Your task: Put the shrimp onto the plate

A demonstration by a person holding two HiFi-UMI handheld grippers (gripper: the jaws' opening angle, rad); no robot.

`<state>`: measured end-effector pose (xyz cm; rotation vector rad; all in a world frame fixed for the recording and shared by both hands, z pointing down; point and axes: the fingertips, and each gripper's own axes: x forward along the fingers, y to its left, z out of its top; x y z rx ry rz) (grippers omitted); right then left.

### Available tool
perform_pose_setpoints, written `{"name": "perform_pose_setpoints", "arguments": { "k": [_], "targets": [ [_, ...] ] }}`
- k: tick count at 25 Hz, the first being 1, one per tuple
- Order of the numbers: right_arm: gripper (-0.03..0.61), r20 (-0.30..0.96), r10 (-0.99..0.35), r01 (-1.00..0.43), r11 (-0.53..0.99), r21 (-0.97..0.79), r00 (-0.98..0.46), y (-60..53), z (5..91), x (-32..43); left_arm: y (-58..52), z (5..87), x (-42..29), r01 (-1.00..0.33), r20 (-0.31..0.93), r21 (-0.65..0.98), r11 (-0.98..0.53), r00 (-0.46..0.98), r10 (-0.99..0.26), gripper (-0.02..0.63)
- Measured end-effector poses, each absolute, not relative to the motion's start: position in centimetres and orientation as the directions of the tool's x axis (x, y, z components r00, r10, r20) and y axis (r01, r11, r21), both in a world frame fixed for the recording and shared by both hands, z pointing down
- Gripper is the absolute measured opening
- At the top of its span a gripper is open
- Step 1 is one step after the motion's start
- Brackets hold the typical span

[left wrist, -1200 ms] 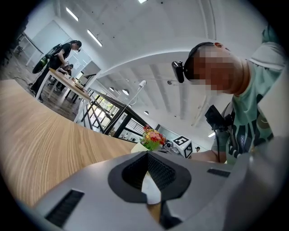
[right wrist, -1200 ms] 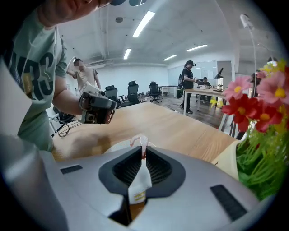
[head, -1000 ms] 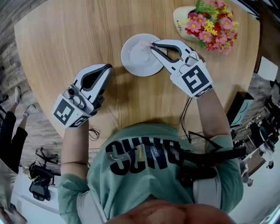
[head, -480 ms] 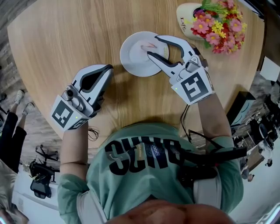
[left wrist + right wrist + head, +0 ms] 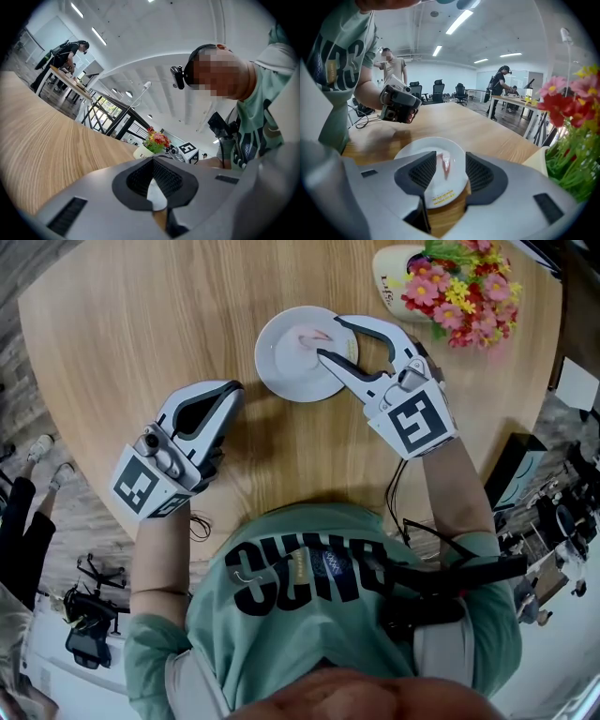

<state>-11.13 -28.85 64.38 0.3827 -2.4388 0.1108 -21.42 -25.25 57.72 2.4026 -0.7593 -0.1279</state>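
Pink shrimp point(image 5: 314, 337) lies on plate point(image 5: 279, 373), far-centre bench point(image 5: 141, 315). Right gripper point(image 5: 330, 337) jaws just opened, now wide apart, shrimp between them, untouched. Left gripper point(image 5: 232, 387) jaws together, empty. Risk: low withdrawal clips plate rim, shifts plate.

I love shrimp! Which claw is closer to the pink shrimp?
Right. The right claw has just opened its jaws around the pink shrimp lying on the round white plate; the shut left claw sits off the plate.
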Motion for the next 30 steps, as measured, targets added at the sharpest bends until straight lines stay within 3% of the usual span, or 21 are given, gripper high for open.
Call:
{"name": "perform_pose_setpoints", "arguments": {
  "k": [22,26,30],
  "targets": [
    [0.173,0.642,-0.306,-0.339,0.938,0.075,-0.703,-26.7,58.7,-10.9,-21.2,49.9,-23.2,-0.51,0.006,0.522,-0.684,0.804,-0.595,-0.005],
    [0.043,0.632,-0.332,-0.342,0.933,0.11,-0.7,-25.8,55.8,-11.3,-19.5,47.5,-24.7,-0.524,-0.023,0.514,-0.679,0.783,-0.621,-0.005],
    [0.008,0.616,-0.346,-0.358,0.927,0.111,-0.707,-24.3,53.0,-11.8,-17.2,45.1,-26.0,-0.53,-0.047,0.505,-0.681,0.771,-0.635,-0.005]
  ]
}}
